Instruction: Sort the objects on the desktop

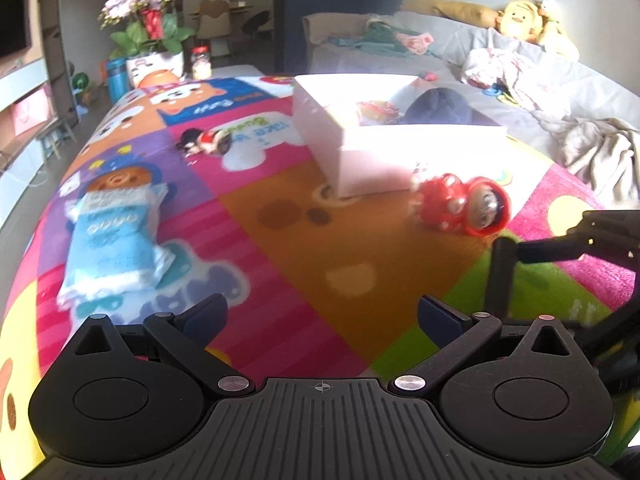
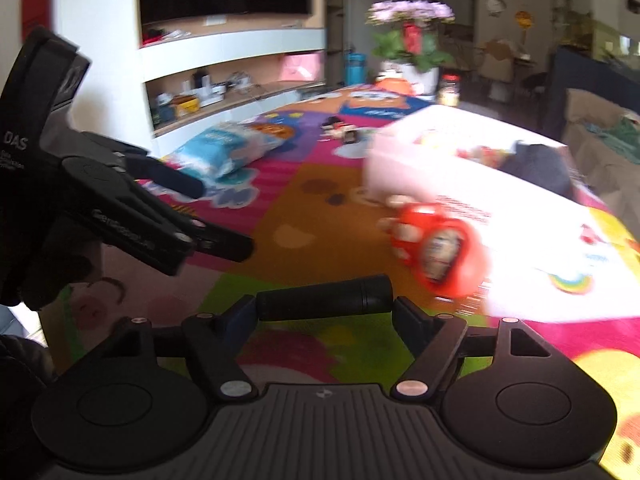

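Observation:
My right gripper [image 2: 325, 311] is shut on a black cylinder [image 2: 324, 300], held end to end between its pads just above the colourful play mat [image 2: 320, 208]. A red spotted doll toy [image 2: 436, 248] lies on its side right ahead of it, against the white box [image 2: 400, 168]. In the left wrist view my left gripper [image 1: 322, 316] stands open with nothing in it. The red doll [image 1: 460, 204] and the box [image 1: 376, 160] lie ahead to its right. A blue tissue pack [image 1: 112, 236] lies to the left and a small figure toy [image 1: 206, 140] farther back.
Inside the box lie a dark blue object [image 1: 436, 108] and something colourful [image 1: 376, 110]. A flower pot [image 1: 154, 60], a blue bottle [image 1: 117, 78] and a jar [image 1: 201, 62] stand at the mat's far end. A sofa [image 1: 540, 92] with clothes runs along the right.

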The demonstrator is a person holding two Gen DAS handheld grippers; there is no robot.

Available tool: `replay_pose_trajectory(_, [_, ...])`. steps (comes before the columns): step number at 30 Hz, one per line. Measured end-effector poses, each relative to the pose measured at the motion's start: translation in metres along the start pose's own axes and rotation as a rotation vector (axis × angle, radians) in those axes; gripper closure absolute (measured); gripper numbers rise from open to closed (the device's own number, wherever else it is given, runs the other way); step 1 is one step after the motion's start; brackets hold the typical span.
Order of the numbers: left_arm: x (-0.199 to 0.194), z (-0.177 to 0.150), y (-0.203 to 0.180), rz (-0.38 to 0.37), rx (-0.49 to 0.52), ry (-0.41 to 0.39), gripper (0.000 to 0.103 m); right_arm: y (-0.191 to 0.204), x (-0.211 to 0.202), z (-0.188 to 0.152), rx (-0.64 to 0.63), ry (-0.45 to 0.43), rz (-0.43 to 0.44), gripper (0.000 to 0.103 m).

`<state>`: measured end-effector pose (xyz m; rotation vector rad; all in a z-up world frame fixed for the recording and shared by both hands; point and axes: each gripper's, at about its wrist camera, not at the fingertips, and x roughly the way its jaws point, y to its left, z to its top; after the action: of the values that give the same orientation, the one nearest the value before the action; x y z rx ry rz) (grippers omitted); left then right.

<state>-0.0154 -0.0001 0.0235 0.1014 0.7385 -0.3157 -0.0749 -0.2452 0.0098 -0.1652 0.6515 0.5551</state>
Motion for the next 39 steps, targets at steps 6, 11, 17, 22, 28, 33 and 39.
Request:
replay_pose_trajectory(6, [0.015, 0.028, -0.047, -0.103, 0.116, -0.076, 0.000, -0.036, -0.023, -0.019, 0.130, 0.010, -0.166, 0.028])
replay_pose_trajectory(11, [0.054, 0.047, -0.088, -0.115, 0.137, -0.060, 0.000, -0.045, -0.024, -0.034, 0.180, 0.020, -0.232, 0.028])
replay_pose_trajectory(17, [0.088, 0.056, -0.103, -0.058, 0.109, -0.035, 0.000, -0.047, -0.019, -0.039, 0.207, 0.016, -0.262, 0.019])
replay_pose_trajectory(22, [0.099, 0.055, -0.097, -0.072, 0.081, 0.017, 0.001, -0.049, -0.020, -0.043, 0.210, 0.015, -0.246, 0.015])
replay_pose_trajectory(28, [0.085, 0.047, -0.095, -0.088, 0.108, 0.034, 0.005, -0.048, -0.019, -0.042, 0.207, 0.023, -0.266, 0.010])
replay_pose_trajectory(33, [0.050, 0.024, -0.076, -0.102, 0.127, 0.078, 0.005, -0.047, -0.015, -0.039, 0.196, 0.033, -0.279, 0.007])
replay_pose_trajectory(39, [0.014, 0.003, -0.050, -0.081, 0.113, 0.120, 0.005, -0.046, -0.010, -0.036, 0.183, 0.054, -0.283, 0.004])
